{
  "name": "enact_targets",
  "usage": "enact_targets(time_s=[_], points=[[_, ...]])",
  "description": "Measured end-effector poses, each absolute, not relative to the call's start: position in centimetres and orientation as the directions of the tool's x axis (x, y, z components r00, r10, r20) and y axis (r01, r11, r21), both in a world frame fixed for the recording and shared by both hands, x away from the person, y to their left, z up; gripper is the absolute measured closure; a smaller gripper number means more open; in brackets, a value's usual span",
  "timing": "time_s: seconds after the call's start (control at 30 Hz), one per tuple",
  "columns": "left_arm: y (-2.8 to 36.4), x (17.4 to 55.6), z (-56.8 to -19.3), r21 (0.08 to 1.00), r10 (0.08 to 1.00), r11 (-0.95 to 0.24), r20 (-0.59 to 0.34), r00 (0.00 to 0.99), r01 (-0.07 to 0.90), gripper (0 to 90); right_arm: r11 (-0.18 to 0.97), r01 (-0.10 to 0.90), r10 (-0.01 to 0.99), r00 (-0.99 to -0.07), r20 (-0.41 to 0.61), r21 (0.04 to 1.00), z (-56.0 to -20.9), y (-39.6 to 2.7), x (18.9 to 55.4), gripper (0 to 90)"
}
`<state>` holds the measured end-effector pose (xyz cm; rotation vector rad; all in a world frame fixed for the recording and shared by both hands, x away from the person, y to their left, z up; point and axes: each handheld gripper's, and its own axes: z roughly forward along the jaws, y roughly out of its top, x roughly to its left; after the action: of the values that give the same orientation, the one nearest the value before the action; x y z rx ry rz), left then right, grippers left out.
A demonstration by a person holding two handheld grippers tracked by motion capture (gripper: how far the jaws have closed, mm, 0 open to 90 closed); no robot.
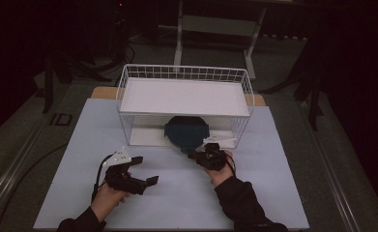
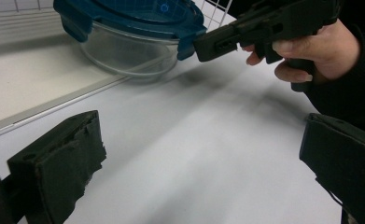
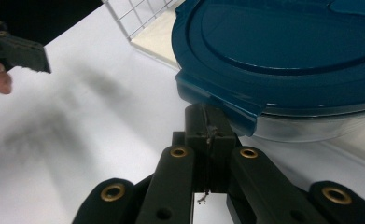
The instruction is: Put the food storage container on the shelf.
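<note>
Two grippers over the white counter (image 1: 177, 193): the left gripper (image 1: 145, 170) gapes wide, holding nothing. The right gripper (image 3: 209, 122), fully closed, touches the lid tab of a blue-lidded glass container (image 2: 133, 32) in the wire basket's (image 1: 128, 77) lower tier; the left gripper view reveals its clear bowl.

— what stood on the table (image 1: 80, 193)?
— a white wire rack (image 1: 184, 72) sat at the far side, with a white shelf (image 1: 184, 96) on top.
— and behind it?
— a pale frame (image 1: 215, 24) stood on the dark floor (image 1: 12, 140).
</note>
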<state>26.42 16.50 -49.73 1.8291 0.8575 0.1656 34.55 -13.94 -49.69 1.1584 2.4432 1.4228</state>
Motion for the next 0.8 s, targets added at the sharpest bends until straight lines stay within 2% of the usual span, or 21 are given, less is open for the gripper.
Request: enact_targets(time_s=[0.8], points=[[16.4,26.4,-49.8,0.864,0.619,-0.185,-0.267,0.738,0.468,0.0,0.245,0.577,0.699,-0.662,0.270,0.779,-49.8,-13.2,38.2,90.0]])
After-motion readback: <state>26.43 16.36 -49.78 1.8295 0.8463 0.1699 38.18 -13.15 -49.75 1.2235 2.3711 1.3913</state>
